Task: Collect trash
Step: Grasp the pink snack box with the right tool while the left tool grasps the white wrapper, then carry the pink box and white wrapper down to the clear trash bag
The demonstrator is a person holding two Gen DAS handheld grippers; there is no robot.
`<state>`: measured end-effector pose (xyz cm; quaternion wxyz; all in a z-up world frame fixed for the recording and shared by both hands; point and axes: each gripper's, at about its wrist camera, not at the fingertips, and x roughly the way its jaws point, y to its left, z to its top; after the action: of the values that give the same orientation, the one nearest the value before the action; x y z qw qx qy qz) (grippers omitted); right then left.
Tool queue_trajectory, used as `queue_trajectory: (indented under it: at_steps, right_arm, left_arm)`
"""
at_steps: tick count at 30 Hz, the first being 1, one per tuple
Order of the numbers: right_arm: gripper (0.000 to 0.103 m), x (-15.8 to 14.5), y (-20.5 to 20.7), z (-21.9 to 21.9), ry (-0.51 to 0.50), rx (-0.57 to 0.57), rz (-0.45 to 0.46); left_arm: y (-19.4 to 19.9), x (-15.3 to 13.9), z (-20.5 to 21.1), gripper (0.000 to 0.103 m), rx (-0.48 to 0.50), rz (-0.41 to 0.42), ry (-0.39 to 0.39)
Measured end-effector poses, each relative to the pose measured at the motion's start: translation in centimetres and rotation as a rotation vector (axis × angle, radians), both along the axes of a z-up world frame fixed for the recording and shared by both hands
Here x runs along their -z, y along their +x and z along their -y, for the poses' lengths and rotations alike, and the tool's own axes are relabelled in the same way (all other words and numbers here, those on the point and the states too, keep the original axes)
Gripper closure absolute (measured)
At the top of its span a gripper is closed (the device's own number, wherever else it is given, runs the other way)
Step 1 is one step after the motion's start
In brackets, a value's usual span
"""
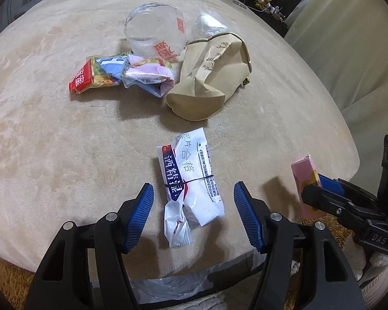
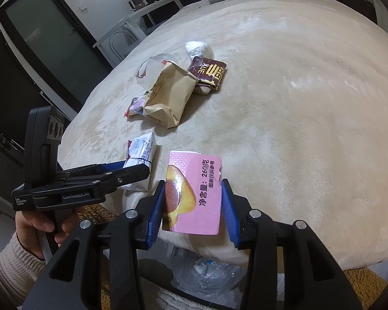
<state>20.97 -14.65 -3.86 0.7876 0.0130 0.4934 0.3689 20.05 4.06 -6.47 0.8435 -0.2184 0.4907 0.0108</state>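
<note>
Bed [image 1: 52,129], beige plush cover, carries the trash.

Left gripper [image 1: 194,214]: fingers [image 1: 139,217] stand about half open, straddling a white packet [image 1: 194,180] bound with a thin black band; pads are apart from it, nothing is held. The packet lies near the bed's near edge.

Right gripper [image 2: 194,206]: fingers [image 2: 156,214] press on both sides of a pink carton [image 2: 194,191], which is held off the cover above the bed's near edge. The left view shows this carton [image 1: 305,178] edge-on at the right, in the same grip.

Pile farther back on the bed, left view: red-ended snack wrapper [image 1: 90,76], crumpled blue-and-pink wrapper [image 1: 147,75], clear plastic cup [image 1: 155,33] on its side with red print, tan paper bag [image 1: 209,77], and crumpled clear plastic [image 1: 207,25] behind the bag.

Right view only: a brown-and-gold pack [image 2: 208,73] just beside the paper bag [image 2: 168,95], hidden behind the bag in the left view; the person's hand [image 2: 39,227] in a cream knit sleeve [image 2: 10,268] gripping the left gripper's handle; a dark door [image 2: 54,41].

Left view only: a small toy bear [image 1: 263,0] on a dark surface beyond the bed.

Both views: a clear bag [image 2: 209,273] below the bed's near edge, with crumpled items inside it in the right view.
</note>
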Motion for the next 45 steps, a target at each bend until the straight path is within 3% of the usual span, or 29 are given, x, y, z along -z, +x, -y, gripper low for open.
queue_trajectory:
  at_steps: [3,8,23,45]
  right_arm:
    - [0.061,0.0,0.0,0.1,0.003,0.0,0.0]
    - [0.061,0.0,0.0,0.2,0.004,0.0,-0.002]
    - [0.061,-0.1,-0.5,0.2,0.003,0.003,0.002]
    - [0.061,-0.9,-4.8,0.3,0.02,0.014,0.002]
  left_arm:
    - [0.2,0.3,0.0,0.042,-0.01,-0.01,0.017]
    - [0.4,0.4,0.2,0.062,-0.012,-0.01,0.029]
    - [-1.6,-1.3,0.3,0.062,-0.011,0.032,0.037]
    - [-8.7,-5.4,0.6,0.062,0.002,0.13,0.03]
